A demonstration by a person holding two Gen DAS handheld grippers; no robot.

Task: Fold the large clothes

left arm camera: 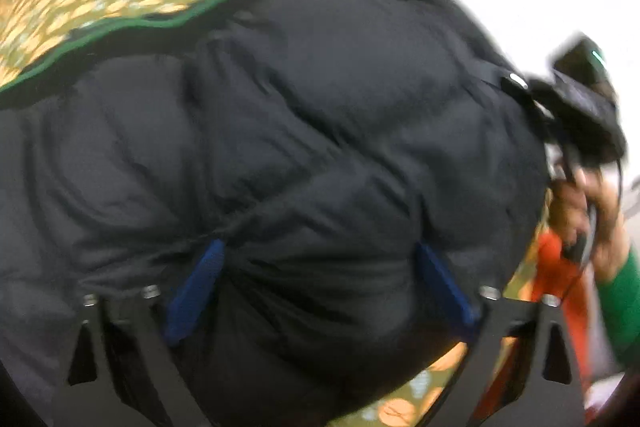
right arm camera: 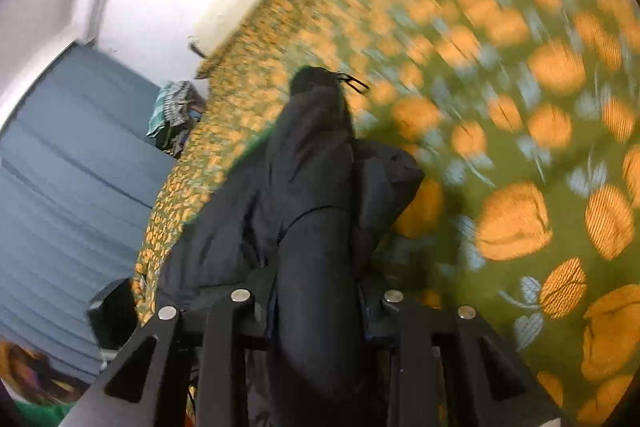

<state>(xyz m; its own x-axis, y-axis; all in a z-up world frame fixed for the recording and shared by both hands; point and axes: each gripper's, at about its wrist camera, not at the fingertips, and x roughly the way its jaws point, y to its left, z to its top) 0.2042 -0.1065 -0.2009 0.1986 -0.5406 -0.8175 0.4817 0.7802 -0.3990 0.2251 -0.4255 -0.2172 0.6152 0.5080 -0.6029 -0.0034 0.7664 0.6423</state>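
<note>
A black quilted puffer jacket (left arm camera: 288, 147), matte, puffy and green-edged, lies on a bed cover (right arm camera: 520, 107) printed with orange flowers on olive. The left gripper (left arm camera: 320, 291) has its jaws spread wide, blue pads sunk into bulging padding, while the right gripper (right arm camera: 316, 303) pinches a narrow fold whose long axis runs straight away from its camera. Only the left view shows the green sleeve (left arm camera: 624, 291).
</note>
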